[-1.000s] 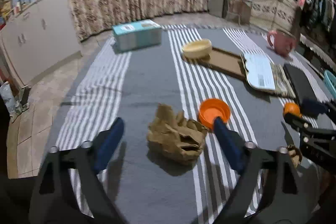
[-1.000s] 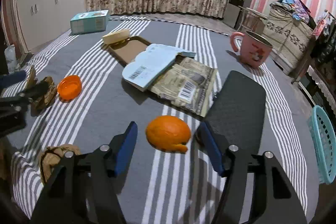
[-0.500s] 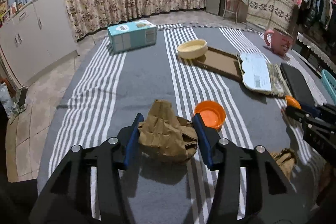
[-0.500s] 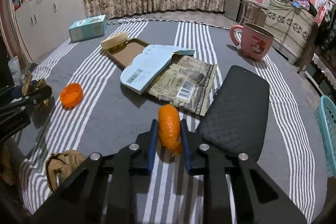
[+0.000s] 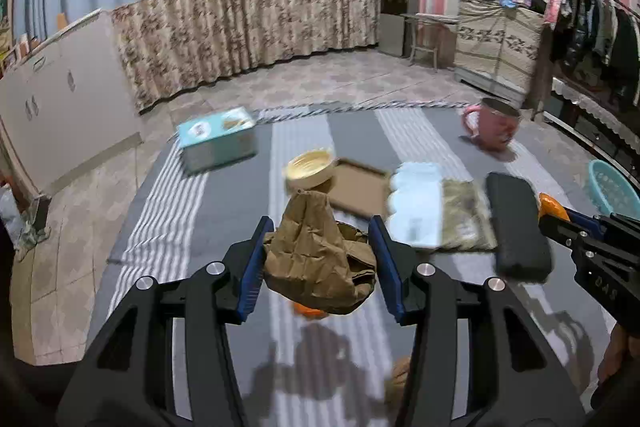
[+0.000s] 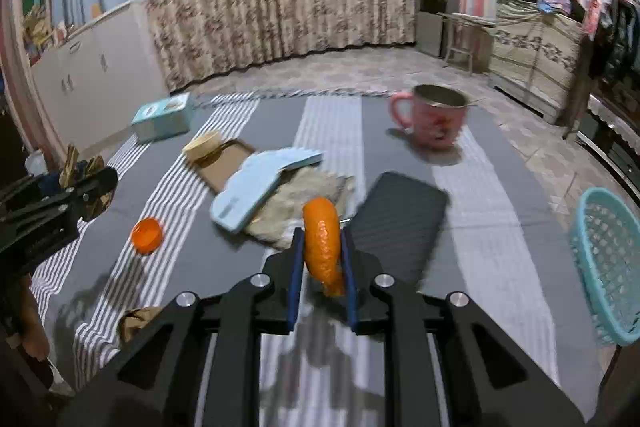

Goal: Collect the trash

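Note:
My left gripper [image 5: 320,259] is shut on a crumpled brown paper bag [image 5: 318,259] and holds it above the striped cloth. My right gripper [image 6: 322,255] is shut on an orange peel [image 6: 322,247], also lifted off the cloth. The peel and right gripper show at the right edge of the left wrist view [image 5: 552,207]. The left gripper with the bag shows at the left edge of the right wrist view [image 6: 86,183]. A teal basket [image 6: 608,259] stands at the right. Another brown paper wad [image 6: 138,321] lies near the front edge.
An orange lid [image 6: 147,235] lies on the cloth. A black pad [image 6: 400,219], a light blue packet [image 6: 256,191] on printed paper, a brown tray [image 5: 360,191] with a cream bowl [image 5: 310,171], a teal box [image 5: 218,139] and a pink mug [image 6: 434,121] are spread across the cloth.
Both grippers closed on their trash, the left on the paper bag and the right on the orange peel, and both lifted them off the cloth.

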Motion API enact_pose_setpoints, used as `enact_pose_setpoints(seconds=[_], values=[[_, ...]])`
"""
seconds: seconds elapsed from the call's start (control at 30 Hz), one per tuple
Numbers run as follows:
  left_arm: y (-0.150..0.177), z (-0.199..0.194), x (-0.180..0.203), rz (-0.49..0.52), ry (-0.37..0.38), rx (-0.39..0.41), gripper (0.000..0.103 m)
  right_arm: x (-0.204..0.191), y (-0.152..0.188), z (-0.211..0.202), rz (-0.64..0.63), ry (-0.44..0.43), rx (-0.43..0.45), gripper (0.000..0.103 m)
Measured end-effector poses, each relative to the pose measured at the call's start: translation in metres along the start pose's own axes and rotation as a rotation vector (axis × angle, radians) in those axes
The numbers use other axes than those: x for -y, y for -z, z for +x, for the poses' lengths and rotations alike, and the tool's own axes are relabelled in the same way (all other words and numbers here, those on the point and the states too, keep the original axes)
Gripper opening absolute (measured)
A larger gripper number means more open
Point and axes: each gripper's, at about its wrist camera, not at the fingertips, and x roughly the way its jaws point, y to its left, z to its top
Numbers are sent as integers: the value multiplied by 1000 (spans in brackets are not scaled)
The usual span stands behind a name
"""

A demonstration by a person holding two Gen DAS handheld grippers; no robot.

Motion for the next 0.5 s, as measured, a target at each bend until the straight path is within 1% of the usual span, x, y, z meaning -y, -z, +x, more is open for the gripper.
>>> enact_pose_setpoints(seconds=[0.1, 0.27, 0.5], values=[[-10, -1, 26, 25, 28, 11, 48, 26, -4, -6, 29, 24, 15, 18], [-21, 3, 69, 36, 82, 23, 48, 79, -5, -18, 86, 77, 38, 18], [-35, 14, 154, 96, 168, 28, 48, 154, 1, -29, 149, 167, 44, 18]])
